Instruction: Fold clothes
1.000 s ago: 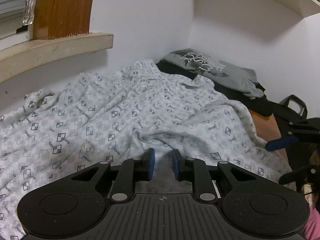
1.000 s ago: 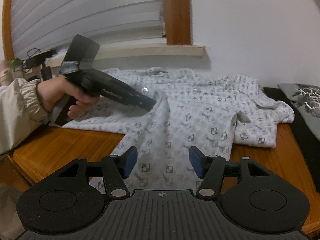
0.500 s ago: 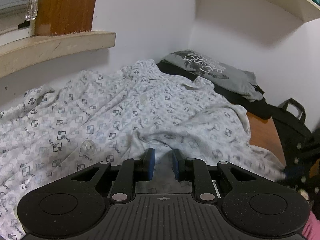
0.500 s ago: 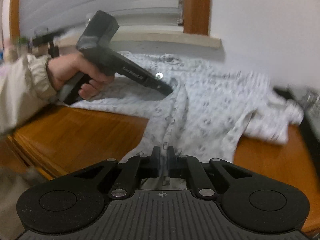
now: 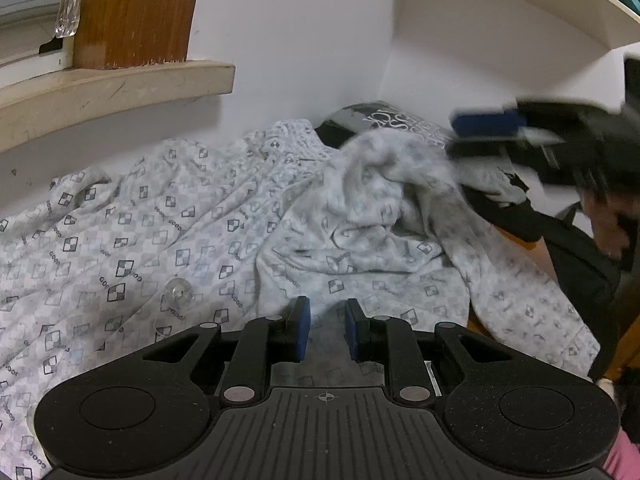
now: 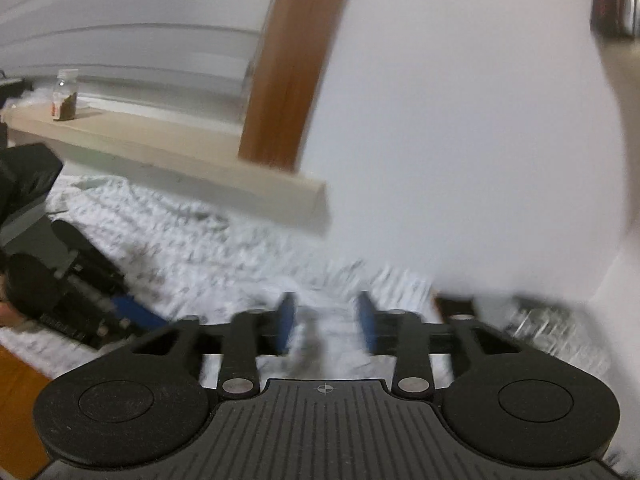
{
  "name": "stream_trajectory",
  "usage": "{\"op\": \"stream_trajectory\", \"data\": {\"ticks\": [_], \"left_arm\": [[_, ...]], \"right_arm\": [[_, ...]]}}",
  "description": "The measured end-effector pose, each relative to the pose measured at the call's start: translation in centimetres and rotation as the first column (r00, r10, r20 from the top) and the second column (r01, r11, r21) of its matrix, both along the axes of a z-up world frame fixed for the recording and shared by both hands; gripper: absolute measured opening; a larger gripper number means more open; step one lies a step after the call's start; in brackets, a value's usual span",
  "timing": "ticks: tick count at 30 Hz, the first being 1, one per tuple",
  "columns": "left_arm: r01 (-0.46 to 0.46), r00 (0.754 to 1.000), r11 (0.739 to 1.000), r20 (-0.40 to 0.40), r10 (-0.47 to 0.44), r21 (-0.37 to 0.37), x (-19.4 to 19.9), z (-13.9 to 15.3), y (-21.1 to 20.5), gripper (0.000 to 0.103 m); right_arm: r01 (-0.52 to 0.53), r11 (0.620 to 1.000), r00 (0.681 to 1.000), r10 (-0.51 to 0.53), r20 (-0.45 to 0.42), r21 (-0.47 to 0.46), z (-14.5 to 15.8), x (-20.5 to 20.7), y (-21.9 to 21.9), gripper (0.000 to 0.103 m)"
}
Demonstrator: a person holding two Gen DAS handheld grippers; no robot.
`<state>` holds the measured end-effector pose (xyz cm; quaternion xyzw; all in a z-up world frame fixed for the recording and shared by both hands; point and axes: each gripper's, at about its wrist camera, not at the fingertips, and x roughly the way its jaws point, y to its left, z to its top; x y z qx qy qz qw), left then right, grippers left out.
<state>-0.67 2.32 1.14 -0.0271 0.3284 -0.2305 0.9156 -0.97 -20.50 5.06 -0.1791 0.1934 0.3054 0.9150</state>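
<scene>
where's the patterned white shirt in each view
Left wrist: the patterned white shirt fills the left and middle, one part bunched up at upper right.
Right wrist: blurred, it spreads across the middle, below the sill.
Shared landmark: the beige window sill with its wooden frame post.

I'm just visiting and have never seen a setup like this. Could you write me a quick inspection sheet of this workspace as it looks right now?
Surface: wooden table, mostly covered by cloth.
Job's things: white patterned shirt, spread out and rumpled; its right side is bunched up and lifted.
Clutter: folded grey printed T-shirt on dark clothes in the corner; black bag at the right.
Grippers: left gripper low over the shirt, narrow gap, fabric between the pads. Right gripper blurred, jaws opening, cloth between them.
Cables: nothing seen.
Surroundings: white walls, window sill, small jar on the sill, shelf above.
</scene>
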Motion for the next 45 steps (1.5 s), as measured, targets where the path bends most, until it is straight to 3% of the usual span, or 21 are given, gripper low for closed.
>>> {"op": "stream_trajectory", "data": {"ticks": [3,4,11,12,13,14,15,17,20,26,28,30,31,33,38,40,42,45], "left_arm": [[-0.001,1.0,1.0,0.0,0.001,0.0,0.0,0.0,0.0,0.022],[-0.001,1.0,1.0,0.0,0.001,0.0,0.0,0.0,0.0,0.022],[0.003,1.0,1.0,-0.011,-0.003,-0.023,-0.5,0.0,0.3,0.022],[0.008,1.0,0.999,-0.017,-0.009,-0.037,-0.6,0.0,0.5,0.022],[0.012,1.0,0.999,-0.023,-0.013,-0.053,-0.8,-0.1,0.6,0.022],[0.009,1.0,0.998,-0.029,-0.011,-0.068,-0.9,-0.1,0.8,0.022],[0.006,0.999,0.997,-0.034,-0.009,-0.08,-1.1,-0.1,0.9,0.022],[0.004,0.999,0.995,-0.04,-0.008,-0.096,-1.4,-0.1,1.1,0.022],[0.005,0.999,0.996,-0.034,-0.008,-0.087,-2.0,0.0,0.9,0.022],[-0.001,0.999,0.994,-0.036,-0.003,-0.11,-1.9,-0.1,1.2,0.022],[-0.012,0.999,0.992,-0.033,0.008,-0.124,-1.8,-0.1,1.4,0.022],[-0.041,0.999,0.988,-0.028,0.038,-0.149,-1.8,-0.1,2.0,0.022],[-0.046,0.999,0.987,-0.029,0.042,-0.157,-1.8,-0.1,2.2,0.022],[-0.049,0.999,0.986,-0.025,0.046,-0.162,-1.8,-0.1,2.3,0.022],[-0.043,0.999,0.99,-0.022,0.04,-0.136,-1.6,-0.1,1.7,0.022],[-0.044,0.999,0.99,-0.028,0.04,-0.134,-1.5,-0.2,1.6,0.022],[-0.042,0.999,0.991,-0.031,0.038,-0.125,-1.4,-0.2,1.5,0.023],[-0.028,0.999,0.994,-0.026,0.026,-0.104,-1.6,-0.2,1.0,0.03]], "right_arm": [[-0.027,1.0,0.999,0.027,-0.036,-0.007,-2.2,-2.5,-1.6,0.085],[-0.013,1.0,0.999,0.013,-0.053,-0.007,-2.8,-2.9,-2.3,0.087],[0.105,0.994,0.976,-0.103,-0.192,0.001,-6.9,-4.3,-7.1,0.086],[0.101,0.995,0.973,-0.094,-0.212,0.019,-7.2,-4.3,-7.5,0.073],[0.079,0.996,0.97,-0.065,-0.235,0.05,-7.4,-4.2,-7.6,0.051],[0.055,0.995,0.965,-0.031,-0.26,0.087,-7.4,-4.1,-7.8,0.04],[0.034,0.995,0.963,-0.007,-0.269,0.097,-7.3,-4.0,-7.6,0.015],[0.001,0.998,0.969,0.016,-0.247,0.071,-6.7,-4.2,-7.0,0.009],[-0.028,0.998,0.984,0.036,-0.174,0.052,-4.0,-3.2,-6.3,0.008],[-0.053,0.998,0.998,0.052,-0.041,-0.016,3.1,4.7,-2.1,0.007],[-0.002,1.0,0.997,0.002,0.075,-0.003,5.5,7.2,-0.1,0.007],[0.06,0.997,0.984,-0.067,0.164,0.05,7.4,9.3,1.5,0.015],[0.094,0.99,0.977,-0.111,0.181,0.101,8.0,10.1,1.9,0.029],[0.096,0.987,0.98,-0.117,0.162,0.129,7.6,11.0,2.2,0.053],[0.07,0.993,0.997,-0.068,-0.026,0.099,3.0,11.1,0.0,0.054],[0.02,0.994,0.985,-0.001,-0.173,0.109,0.4,11.0,-1.5,0.054],[-0.02,0.994,0.964,0.048,-0.26,0.109,-1.8,10.7,-2.2,0.055],[0.03,0.998,0.942,-0.008,-0.336,0.062,-4.7,10.5,-2.1,0.055]]}}
